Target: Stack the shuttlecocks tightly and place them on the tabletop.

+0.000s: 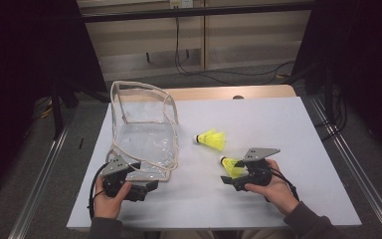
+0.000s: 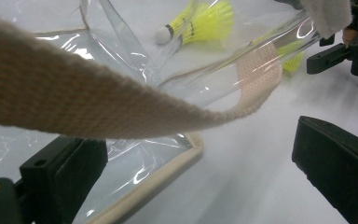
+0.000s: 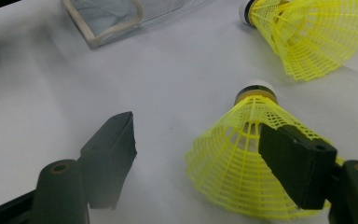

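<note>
On a white table (image 1: 278,124), going from nine o'clock across to three, the left gripper (image 1: 146,188) comes first, held low at about seven o'clock of the tabletop. Its jaws stand apart, with the bag's cream webbing strap (image 2: 74,100) looping across in front of them in the left gripper view. One jaw lies against the clear plastic near the bag's cream-trimmed edge, the other sits off on bare table; whether the pads pinch anything cannot be told.

The bag (image 1: 144,129), clear plastic with cream piping, stands open just at twelve o'clock of that gripper, on the table's left half.

Near the table's middle, at about three o'clock of the bag, a yellow shuttlecock (image 1: 211,139) lies on its side, white cork toward the bag.

At five o'clock of it lies a second shuttlecock (image 1: 232,167), cork pointing away from the right gripper (image 1: 230,172). That gripper's jaws are spread wide: one jaw lies against the yellow skirt (image 3: 242,163), the other stands clear on bare table, so nothing is clamped.
</note>
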{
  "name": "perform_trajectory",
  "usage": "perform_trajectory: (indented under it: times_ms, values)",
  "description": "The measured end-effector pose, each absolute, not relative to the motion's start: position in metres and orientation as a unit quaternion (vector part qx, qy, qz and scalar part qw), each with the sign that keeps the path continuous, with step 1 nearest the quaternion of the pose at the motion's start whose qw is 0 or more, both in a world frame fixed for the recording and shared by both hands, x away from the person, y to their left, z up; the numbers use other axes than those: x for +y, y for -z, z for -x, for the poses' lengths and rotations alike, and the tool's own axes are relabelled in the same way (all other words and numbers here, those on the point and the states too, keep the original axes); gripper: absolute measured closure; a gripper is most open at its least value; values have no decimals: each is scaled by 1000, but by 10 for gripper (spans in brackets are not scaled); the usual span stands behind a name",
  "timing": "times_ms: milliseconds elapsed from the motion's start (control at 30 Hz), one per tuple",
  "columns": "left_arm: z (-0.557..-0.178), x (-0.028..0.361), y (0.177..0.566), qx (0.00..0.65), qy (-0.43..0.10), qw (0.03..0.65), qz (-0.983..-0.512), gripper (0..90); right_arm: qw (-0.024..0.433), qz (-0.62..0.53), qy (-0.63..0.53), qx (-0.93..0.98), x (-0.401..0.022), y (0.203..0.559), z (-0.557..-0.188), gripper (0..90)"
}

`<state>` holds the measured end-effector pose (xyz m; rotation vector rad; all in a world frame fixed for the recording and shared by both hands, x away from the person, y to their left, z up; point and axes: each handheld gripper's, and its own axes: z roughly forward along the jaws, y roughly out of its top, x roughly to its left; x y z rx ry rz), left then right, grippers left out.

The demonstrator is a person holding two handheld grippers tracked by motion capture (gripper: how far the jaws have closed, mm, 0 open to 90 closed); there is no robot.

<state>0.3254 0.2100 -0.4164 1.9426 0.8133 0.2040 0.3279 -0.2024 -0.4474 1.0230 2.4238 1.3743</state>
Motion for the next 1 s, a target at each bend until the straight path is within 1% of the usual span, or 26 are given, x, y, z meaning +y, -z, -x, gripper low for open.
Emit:
perform_trajectory:
  times_ms: [500, 700, 800, 1000]
  values:
    - [-325, 210, 417, 335, -84, 492, -799, 33, 106, -352, -444, 817, -195, 449, -330, 300]
    - [-325, 210, 417, 334, -84, 492, -799, 33, 110, -356, -441, 817, -193, 451, -331, 328]
    - [-325, 210, 417, 335, -84, 492, -799, 33, 115, -360, -436, 817, -193, 451, -331, 370]
    - [-325, 210, 417, 335, -84, 492, -799, 33, 119, -367, -430, 816, -195, 453, -333, 510]
